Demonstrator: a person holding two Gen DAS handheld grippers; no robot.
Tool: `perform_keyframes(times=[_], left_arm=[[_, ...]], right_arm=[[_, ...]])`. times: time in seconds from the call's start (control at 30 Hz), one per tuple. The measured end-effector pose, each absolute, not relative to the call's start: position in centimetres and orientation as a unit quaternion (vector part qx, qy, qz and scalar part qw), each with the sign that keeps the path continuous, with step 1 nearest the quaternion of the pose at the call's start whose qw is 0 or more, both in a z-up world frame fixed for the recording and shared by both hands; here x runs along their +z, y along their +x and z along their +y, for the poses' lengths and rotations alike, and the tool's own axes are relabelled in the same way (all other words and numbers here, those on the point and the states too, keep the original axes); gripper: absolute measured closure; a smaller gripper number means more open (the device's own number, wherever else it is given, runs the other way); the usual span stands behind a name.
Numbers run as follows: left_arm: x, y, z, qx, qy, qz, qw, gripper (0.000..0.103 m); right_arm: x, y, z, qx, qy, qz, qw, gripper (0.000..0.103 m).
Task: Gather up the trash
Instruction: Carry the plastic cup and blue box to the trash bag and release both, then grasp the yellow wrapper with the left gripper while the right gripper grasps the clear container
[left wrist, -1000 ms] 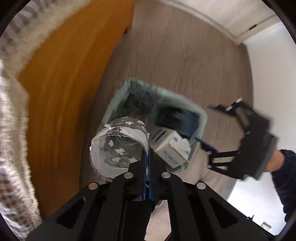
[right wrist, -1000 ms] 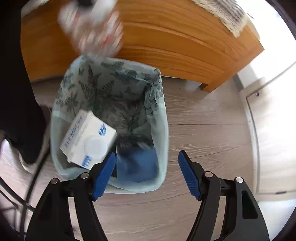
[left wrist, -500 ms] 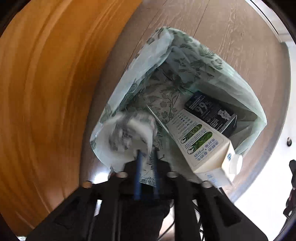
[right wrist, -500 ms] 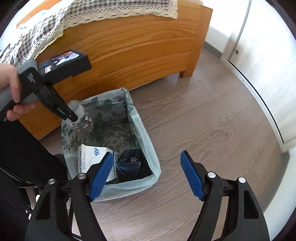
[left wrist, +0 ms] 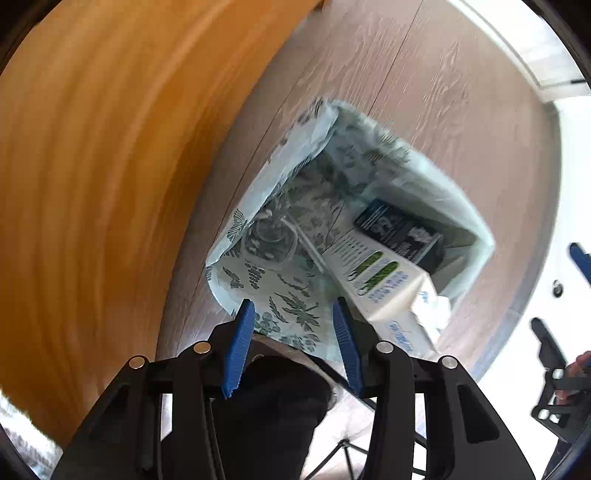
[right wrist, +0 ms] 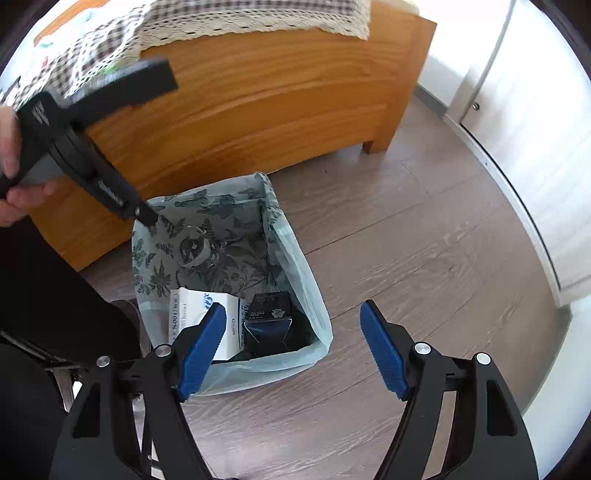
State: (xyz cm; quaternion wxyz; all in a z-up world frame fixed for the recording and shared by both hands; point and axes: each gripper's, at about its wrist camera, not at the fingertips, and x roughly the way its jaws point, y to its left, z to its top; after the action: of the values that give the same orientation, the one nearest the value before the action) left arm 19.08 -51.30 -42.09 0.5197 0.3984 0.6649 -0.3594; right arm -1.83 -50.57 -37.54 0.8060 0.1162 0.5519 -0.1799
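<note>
A trash bin lined with a pale green leaf-print bag (right wrist: 295, 266) (left wrist: 255, 206) stands on the wood floor by the bed. Inside lie a clear plastic bottle (right wrist: 194, 247) (left wrist: 271, 236), a white carton (right wrist: 199, 314) (left wrist: 376, 277) and a dark carton (right wrist: 267, 317) (left wrist: 399, 229). My left gripper (left wrist: 293, 343) is open and empty above the bin's near rim; it also shows in the right wrist view (right wrist: 147, 218). My right gripper (right wrist: 291, 350) is open and empty over the bin's front edge and the floor.
An orange wooden bed frame (right wrist: 258, 103) (left wrist: 92, 166) with a checked lace-edged cover (right wrist: 221, 18) stands just behind the bin. White cabinet doors (right wrist: 535, 129) line the right side. A dark-clothed leg (right wrist: 48, 295) is left of the bin.
My left gripper opened and the clear bottle dropped into the bin. My right gripper drew back from the bin and stayed open.
</note>
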Motion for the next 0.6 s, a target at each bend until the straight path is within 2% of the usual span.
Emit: perform_keyframes(times=[0.27, 0.43, 0.5, 0.53, 0.6], left_arm=[[-35.5, 18.1, -50.7, -0.407, 0.374, 0.609, 0.568, 0.053], [-29.4, 19.9, -48.6, -0.433, 0.300, 0.596, 0.607, 0.052], [-26.3, 20.6, -47.0, -0.463, 0.263, 0.577, 0.620, 0.048], [-24.9, 21.1, -45.9, -0.475, 0.244, 0.567, 0.628, 0.042], [-22.3, 22.3, -43.7, -0.489, 0.213, 0.547, 0.645, 0.040]], right_arm=[[-36.5, -0.2, -49.9, -0.196, 0.071, 0.598, 0.774, 0.031], [-33.7, 0.5, -50.1, -0.219, 0.079, 0.589, 0.774, 0.031], [-32.5, 1.3, -49.8, -0.223, 0.063, 0.589, 0.774, 0.031], [-31.8, 1.9, -49.6, -0.225, 0.049, 0.588, 0.775, 0.031], [-30.2, 3.3, -48.9, -0.225, 0.022, 0.582, 0.781, 0.031]])
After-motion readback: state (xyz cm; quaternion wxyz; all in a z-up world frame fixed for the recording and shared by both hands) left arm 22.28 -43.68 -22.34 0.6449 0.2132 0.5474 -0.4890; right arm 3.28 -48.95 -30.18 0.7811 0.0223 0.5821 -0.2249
